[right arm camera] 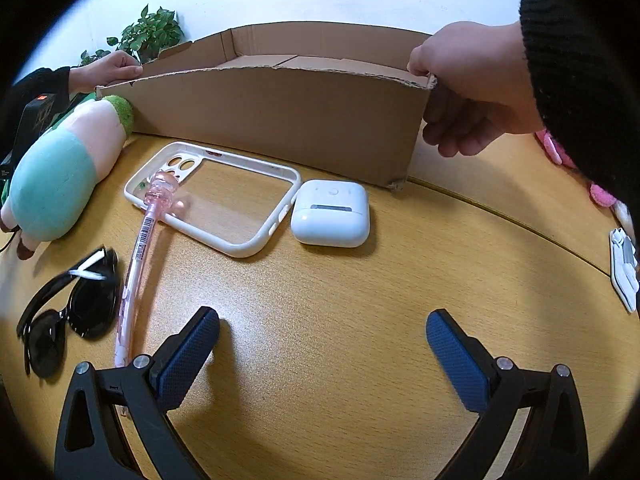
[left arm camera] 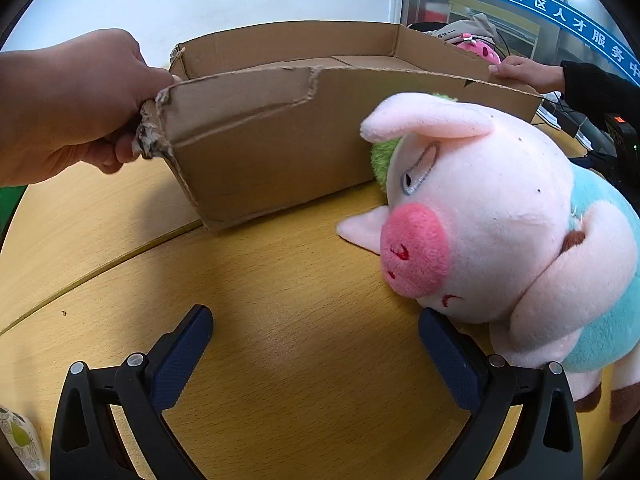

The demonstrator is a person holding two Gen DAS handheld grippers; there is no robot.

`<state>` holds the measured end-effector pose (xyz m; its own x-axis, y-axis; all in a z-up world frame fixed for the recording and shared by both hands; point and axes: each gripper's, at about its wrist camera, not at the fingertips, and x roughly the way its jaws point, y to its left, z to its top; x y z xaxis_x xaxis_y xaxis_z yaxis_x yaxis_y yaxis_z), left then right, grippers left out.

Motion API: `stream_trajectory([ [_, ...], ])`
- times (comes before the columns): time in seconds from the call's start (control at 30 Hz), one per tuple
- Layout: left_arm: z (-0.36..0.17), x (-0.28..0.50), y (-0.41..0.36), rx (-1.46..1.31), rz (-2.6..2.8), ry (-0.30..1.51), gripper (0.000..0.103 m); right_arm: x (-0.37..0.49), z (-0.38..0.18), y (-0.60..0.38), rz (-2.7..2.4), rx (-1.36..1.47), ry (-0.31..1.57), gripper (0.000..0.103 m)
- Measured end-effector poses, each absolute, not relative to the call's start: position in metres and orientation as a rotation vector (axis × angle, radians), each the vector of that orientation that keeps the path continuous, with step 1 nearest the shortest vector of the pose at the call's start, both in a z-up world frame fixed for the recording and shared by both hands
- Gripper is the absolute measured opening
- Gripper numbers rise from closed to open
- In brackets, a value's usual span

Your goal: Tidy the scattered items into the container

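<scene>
Nearby, fuzzy plush pig [left arm camera: 500, 216] abuts torn corrugated cardboard box [left arm camera: 280, 140].

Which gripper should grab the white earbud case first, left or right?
Probably the right gripper. It is open, and the white earbud case lies on the table just ahead of its fingers. The left gripper, also open, faces the plush pig and shows no case.

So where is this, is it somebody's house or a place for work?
Probably an office, though I can't be sure. Behind the cardboard box there's a glass partition with a blue printed sign band, and everything sits on a plain wooden desk near a potted plant.
</scene>
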<state>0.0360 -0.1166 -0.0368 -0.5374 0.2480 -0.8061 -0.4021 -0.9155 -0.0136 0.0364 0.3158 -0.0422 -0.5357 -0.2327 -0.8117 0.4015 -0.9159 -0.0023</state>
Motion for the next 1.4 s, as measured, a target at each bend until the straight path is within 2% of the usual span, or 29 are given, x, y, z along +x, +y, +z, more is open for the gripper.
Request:
stream_trajectory([
  [1.07, -0.035, 0.040, -0.115, -1.255, 2.471, 0.240, 0.103, 0.034, -0.041, 0.310, -2.459, 1.258, 0.268, 0.103],
  [1.4, -0.035, 0.039, -0.115, -1.258, 2.471, 0.239, 0.103, 0.043, -0.043, 0.297, -2.553, 1.305, 0.205, 0.103],
])
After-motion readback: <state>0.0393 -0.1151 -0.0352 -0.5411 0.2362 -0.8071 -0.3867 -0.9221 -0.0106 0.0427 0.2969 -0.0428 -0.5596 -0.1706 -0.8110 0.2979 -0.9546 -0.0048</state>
